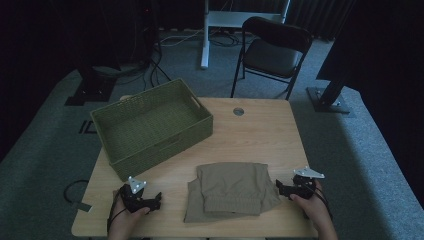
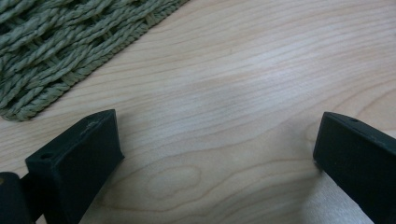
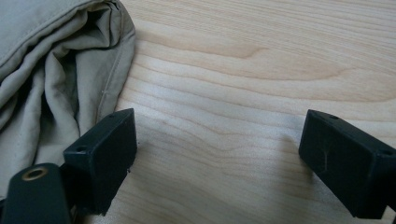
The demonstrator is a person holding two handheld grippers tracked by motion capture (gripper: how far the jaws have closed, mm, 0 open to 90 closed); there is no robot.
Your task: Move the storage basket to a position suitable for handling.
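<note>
A folded khaki garment (image 1: 231,190) lies on the wooden table (image 1: 260,135) near its front edge, between my two grippers. My left gripper (image 1: 156,199) rests on the table left of the garment, jaws wide apart over bare wood (image 2: 219,140), with nothing between them. My right gripper (image 1: 279,187) sits just right of the garment, also open. In the right gripper view its left jaw stands close beside the garment's folded edge (image 3: 70,70), and bare wood lies between the jaws (image 3: 219,144).
A green woven basket (image 1: 150,125) stands at the table's back left; its corner (image 2: 56,51) lies just ahead of my left gripper. A round cable hole (image 1: 238,111) is at the table's back edge. A folding chair (image 1: 272,52) stands behind the table.
</note>
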